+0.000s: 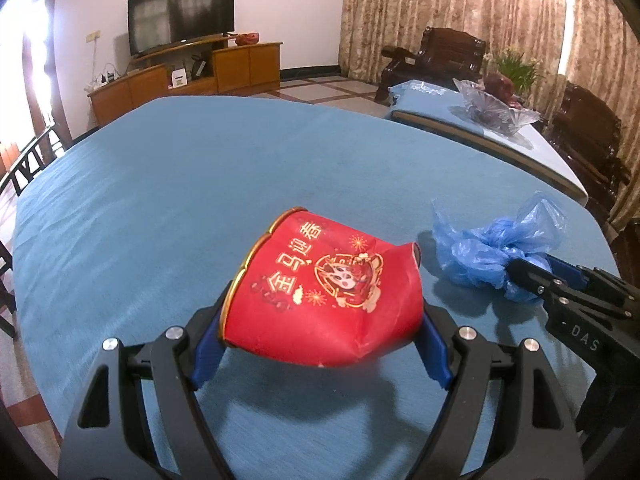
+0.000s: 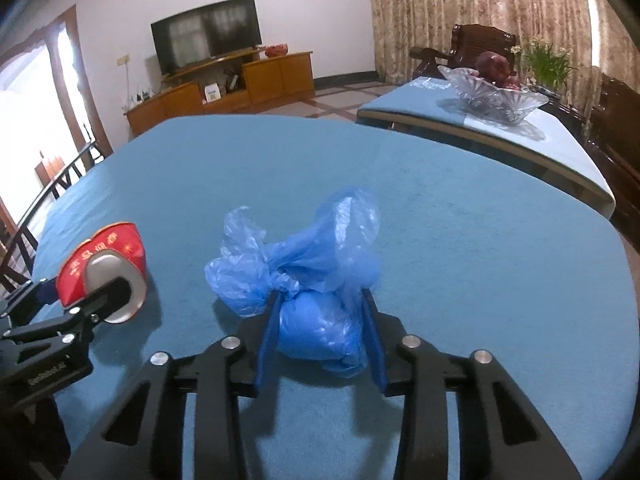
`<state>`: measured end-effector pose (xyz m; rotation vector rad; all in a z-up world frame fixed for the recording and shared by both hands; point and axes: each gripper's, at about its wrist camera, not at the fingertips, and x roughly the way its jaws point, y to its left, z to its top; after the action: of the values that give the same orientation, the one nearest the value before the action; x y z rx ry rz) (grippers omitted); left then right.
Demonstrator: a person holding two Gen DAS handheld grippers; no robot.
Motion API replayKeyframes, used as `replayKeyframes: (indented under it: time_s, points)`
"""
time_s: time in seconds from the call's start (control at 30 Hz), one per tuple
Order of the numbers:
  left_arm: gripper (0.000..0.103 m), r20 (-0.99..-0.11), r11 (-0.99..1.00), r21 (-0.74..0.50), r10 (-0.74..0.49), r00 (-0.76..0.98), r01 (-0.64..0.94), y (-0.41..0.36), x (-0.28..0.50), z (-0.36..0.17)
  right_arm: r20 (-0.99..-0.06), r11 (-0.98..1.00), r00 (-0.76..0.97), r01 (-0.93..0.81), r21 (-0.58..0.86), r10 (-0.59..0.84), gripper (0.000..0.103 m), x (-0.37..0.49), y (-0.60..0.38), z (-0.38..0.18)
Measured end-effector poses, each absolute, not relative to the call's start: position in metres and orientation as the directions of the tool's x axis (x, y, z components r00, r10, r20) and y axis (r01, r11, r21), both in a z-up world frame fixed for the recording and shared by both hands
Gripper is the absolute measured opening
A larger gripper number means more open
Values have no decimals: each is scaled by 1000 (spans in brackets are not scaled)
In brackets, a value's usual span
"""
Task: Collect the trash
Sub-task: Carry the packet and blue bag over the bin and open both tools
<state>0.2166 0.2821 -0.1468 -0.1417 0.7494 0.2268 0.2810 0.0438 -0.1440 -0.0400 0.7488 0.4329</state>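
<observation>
- The left tongs (image 1: 320, 344) hold a crushed red paper cup (image 1: 324, 296) lying on its side, one blue pad on the rim side and one on the dented base side. The cup's shadow falls on the cloth beneath it, so it looks lifted or barely resting on the blue-covered desk (image 1: 160, 200); I cannot tell which.
- From the right wrist view the same cup (image 2: 104, 272) shows its pale inside, pinched in those tongs at the left edge.
- The right tongs (image 2: 320, 340) are closed around a knotted blue plastic bag (image 2: 304, 280), gripping the bundle below its knot; the loose ends stand up above the fingers. The bag seems to sit on the desk, near the cup but apart from it.
- Judging from this, both pieces of trash are picked up or about to be. No other litter shows on this desk.
- No bin is in view, so the dropping-off seems to be what remains.
</observation>
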Motion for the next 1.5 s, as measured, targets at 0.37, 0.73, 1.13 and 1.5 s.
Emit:
replayKeyframes:
  time_s: [0.37,0.73,1.13,1.5]
  points:
    - [77,-647,980,-53,114,754,-193,246,203,-114,-594,939,738,-329,97,320,37,247,1,-96]
    - [77,-609,994,-55,40,792,-92,179,182,-70,-537,966,805,-243,88,251,37,207,-60,-49]
    - [77,-569,998,-59,-43,821,11,108,160,-38,-489,986,856,-147,82,168,37,157,-126,-18]
    - [77,-554,991,-52,-129,823,120,38,153,-27,-462,996,884,-35,79,68,37,124,-192,-4]
